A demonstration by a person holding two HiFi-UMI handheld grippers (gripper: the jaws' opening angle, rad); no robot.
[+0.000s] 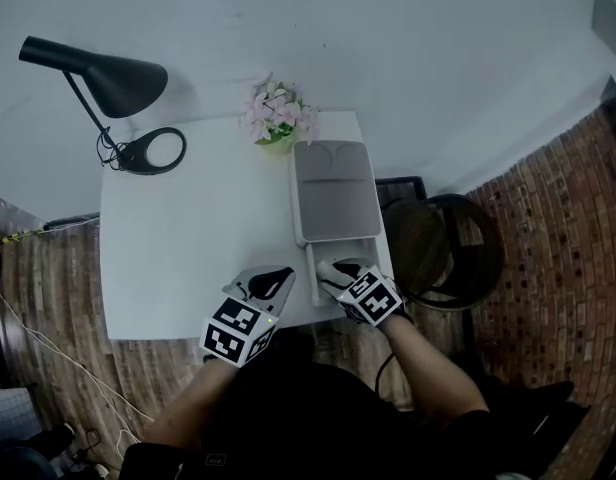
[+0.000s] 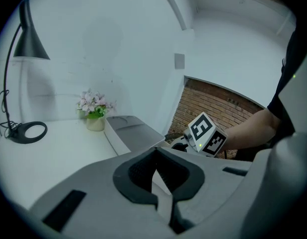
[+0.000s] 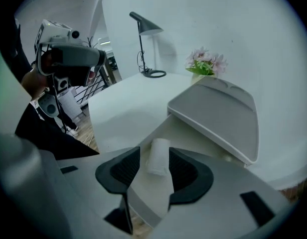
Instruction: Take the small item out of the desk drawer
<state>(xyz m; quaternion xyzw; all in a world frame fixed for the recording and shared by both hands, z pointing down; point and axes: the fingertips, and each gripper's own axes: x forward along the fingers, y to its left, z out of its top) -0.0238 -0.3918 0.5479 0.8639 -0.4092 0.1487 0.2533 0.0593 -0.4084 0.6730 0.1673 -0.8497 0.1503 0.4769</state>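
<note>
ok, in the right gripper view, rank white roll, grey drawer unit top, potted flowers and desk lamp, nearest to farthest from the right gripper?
1. white roll: in the open drawer, between the open jaws.
2. grey drawer unit top: just beyond, to the right.
3. potted flowers: behind the unit, by the wall.
4. desk lamp: far corner, left.

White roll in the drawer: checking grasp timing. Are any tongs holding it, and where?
Nothing is held. The right tongs stand open around the white roll, not pressing it; the left tongs are empty.
</note>
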